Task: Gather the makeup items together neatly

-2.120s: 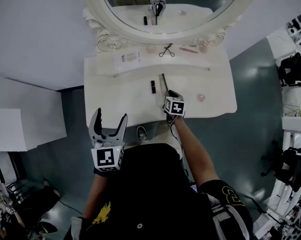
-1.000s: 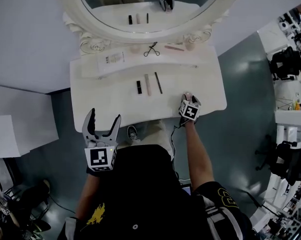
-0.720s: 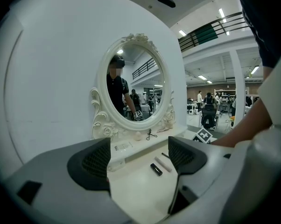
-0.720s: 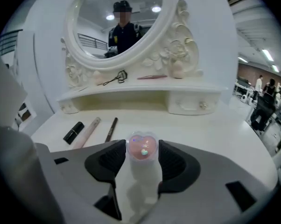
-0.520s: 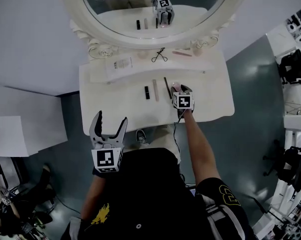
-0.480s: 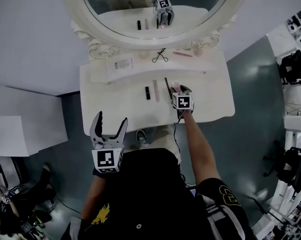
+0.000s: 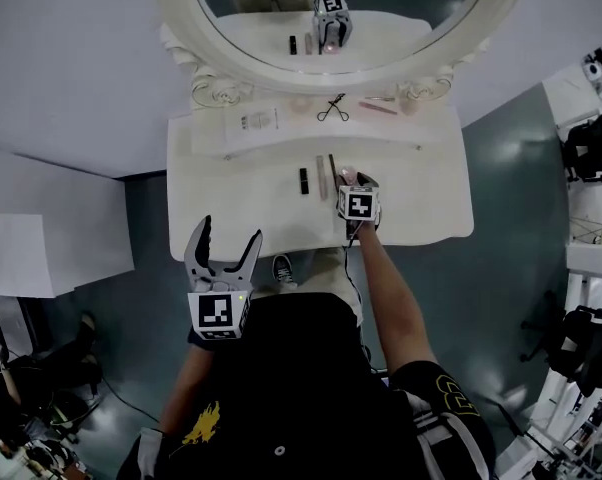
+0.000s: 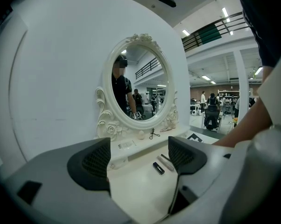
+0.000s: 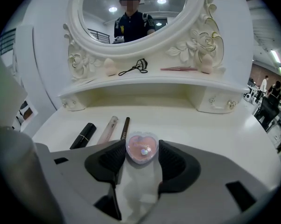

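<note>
My right gripper (image 9: 141, 159) is shut on a pink heart-shaped compact (image 9: 141, 146), which it holds low over the white vanity top (image 9: 215, 139) just right of a row of three items: a black lipstick (image 9: 83, 136), a pale pink tube (image 9: 107, 130) and a dark pencil (image 9: 124, 128). The head view shows the same compact (image 7: 346, 173) in the right gripper (image 7: 353, 186) beside the pencil (image 7: 332, 167). I cannot tell whether the compact touches the table. My left gripper (image 7: 226, 233) hangs open and empty off the table's front edge.
The raised shelf (image 9: 145, 82) under the oval mirror (image 7: 341, 8) carries an eyelash curler (image 9: 135, 67), two pink sponges (image 9: 110, 67), a slim pink stick (image 9: 179, 69) and a white packet (image 7: 256, 122). The right half of the vanity top (image 7: 421, 193) is bare.
The right gripper has carried the heart compact from the table's right front leftward to just beside the pencil. The left gripper has stayed put and open.
</note>
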Demonstrator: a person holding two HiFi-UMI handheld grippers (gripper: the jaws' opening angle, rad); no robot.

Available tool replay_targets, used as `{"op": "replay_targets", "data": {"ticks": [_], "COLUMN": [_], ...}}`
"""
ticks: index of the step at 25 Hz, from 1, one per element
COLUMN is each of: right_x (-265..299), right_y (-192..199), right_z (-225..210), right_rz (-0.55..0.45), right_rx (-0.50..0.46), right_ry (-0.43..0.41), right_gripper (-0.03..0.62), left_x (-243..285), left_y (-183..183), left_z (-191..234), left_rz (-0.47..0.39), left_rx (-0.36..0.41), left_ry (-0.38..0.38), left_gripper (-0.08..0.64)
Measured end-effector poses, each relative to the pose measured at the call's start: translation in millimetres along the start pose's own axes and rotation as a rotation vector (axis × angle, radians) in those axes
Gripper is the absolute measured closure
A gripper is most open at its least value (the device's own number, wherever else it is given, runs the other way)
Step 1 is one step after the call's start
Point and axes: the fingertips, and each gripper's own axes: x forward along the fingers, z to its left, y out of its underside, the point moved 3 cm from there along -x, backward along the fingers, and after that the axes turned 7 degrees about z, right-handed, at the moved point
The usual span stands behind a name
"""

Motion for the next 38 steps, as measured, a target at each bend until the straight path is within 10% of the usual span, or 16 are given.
{"op": "replay_targets", "data": {"ticks": [19, 38], "right_x": [-28, -306], "right_y": [-4, -40], "right_z": [24, 68], "right_rz": [-0.077, -0.644], "right_rx": [0.051, 0.024], "right_ry": [-0.021, -0.038], "right_gripper": [0.339, 0.404], "left_x": [-8, -41], "left_y": [8, -34], "left_z": [7, -5], "left_rz": [-0.016, -0.156], "left_rx": [-0.002, 0.098], "left_ry": [0.006, 0.100], "left_gripper": [0.167, 0.176]}}
